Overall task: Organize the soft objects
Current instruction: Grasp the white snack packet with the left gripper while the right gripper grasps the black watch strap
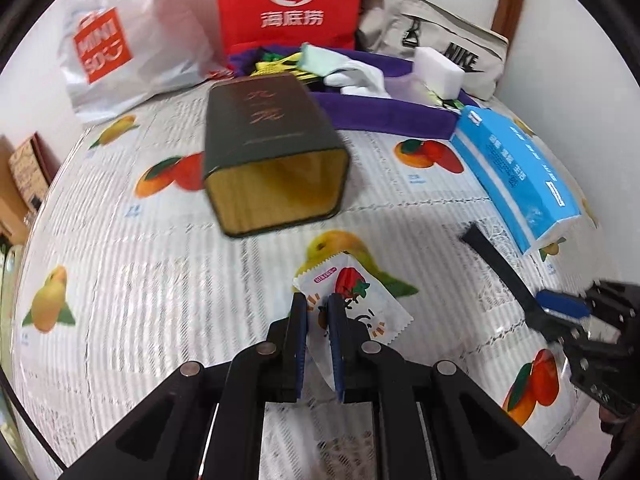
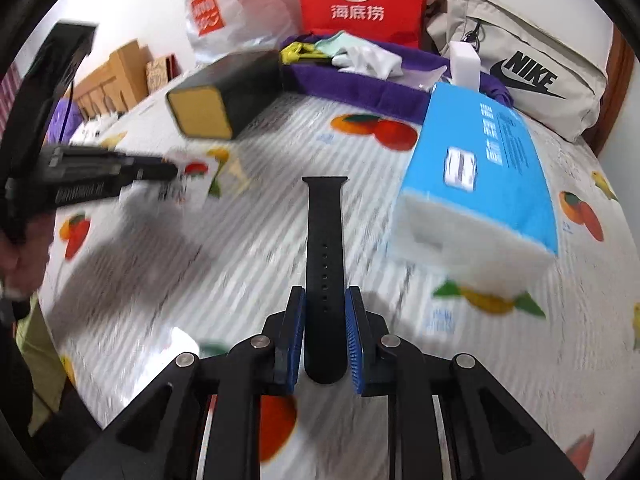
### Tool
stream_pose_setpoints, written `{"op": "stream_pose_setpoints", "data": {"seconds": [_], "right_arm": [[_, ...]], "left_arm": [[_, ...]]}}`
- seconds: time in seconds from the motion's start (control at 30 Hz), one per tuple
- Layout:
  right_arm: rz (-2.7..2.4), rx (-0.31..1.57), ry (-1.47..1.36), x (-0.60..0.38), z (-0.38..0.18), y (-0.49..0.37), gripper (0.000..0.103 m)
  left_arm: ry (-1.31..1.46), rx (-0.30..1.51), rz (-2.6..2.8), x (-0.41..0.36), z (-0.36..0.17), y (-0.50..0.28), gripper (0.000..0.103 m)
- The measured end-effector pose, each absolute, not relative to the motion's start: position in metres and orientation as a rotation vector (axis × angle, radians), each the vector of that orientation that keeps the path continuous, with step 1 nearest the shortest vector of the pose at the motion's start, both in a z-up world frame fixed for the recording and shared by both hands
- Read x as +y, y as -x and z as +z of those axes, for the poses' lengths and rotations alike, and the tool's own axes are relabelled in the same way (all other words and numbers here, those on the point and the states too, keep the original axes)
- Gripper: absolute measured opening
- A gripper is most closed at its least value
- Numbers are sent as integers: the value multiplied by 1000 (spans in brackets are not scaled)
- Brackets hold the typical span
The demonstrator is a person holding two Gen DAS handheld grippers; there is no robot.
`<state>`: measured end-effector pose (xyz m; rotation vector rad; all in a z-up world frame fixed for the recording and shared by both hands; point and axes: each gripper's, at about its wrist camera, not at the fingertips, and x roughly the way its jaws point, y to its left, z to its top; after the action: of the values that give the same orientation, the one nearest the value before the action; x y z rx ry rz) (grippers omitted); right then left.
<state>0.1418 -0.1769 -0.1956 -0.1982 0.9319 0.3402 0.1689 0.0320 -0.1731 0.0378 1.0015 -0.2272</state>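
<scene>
My left gripper [image 1: 316, 304] is shut on a white sachet [image 1: 352, 288] with a strawberry print, held just above the fruit-print tablecloth [image 1: 160, 280]. The right wrist view shows that gripper [image 2: 174, 170] coming in from the left with the sachet [image 2: 194, 176]. My right gripper [image 2: 325, 296] is shut on a black watch strap [image 2: 324, 224], its blue pads pressing both edges near one end. The strap [image 1: 500, 264] reaches away from the right gripper [image 1: 540, 308] at the right edge. A purple fabric tray [image 1: 384, 116] at the back holds cloths and a white sponge block [image 1: 438, 72].
A dark green tin [image 1: 272, 152] lies on its side, gold mouth facing me. A blue tissue pack [image 1: 516, 168] lies to the right of the strap. Behind the tray stand a red bag [image 1: 288, 0], a white shopping bag [image 1: 104, 48] and a beige Nike bag [image 1: 448, 48].
</scene>
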Motion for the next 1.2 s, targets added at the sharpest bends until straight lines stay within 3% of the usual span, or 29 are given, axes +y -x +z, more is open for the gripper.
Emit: {"op": "stream_pose_setpoints", "data": {"seconds": [0.2, 0.33, 0.43, 0.5, 0.53, 0.63, 0.73, 0.8, 1.1, 1.2], "right_arm": [[346, 960, 201, -180, -195, -122, 21], [364, 942, 162, -181, -195, -128, 35], [359, 917, 164, -176, -195, -138, 36], [349, 909, 181, -171, -196, -145, 33], [345, 902, 192, -169, -197, -145, 23], [355, 884, 227, -163, -198, -143, 21], [362, 890, 205, -166, -196, -142, 20], [371, 903, 188, -169, -193, -140, 20], [275, 921, 157, -201, -187, -127, 20], [263, 926, 144, -206, -188, -124, 20]], "left_arm": [[5, 1008, -210, 46, -177, -156, 16], [39, 1014, -199, 56, -178, -152, 21], [36, 1017, -192, 58, -178, -150, 22], [33, 1020, -186, 58, -178, -150, 24], [29, 1022, -185, 57, -178, -151, 24], [27, 1021, -182, 55, -177, -151, 29], [22, 1015, -182, 51, -177, -151, 46], [32, 1009, -195, 49, -176, -150, 63], [-88, 1015, -150, 15, -189, -159, 95], [-86, 1000, -127, 10, -191, -162, 95]]}}
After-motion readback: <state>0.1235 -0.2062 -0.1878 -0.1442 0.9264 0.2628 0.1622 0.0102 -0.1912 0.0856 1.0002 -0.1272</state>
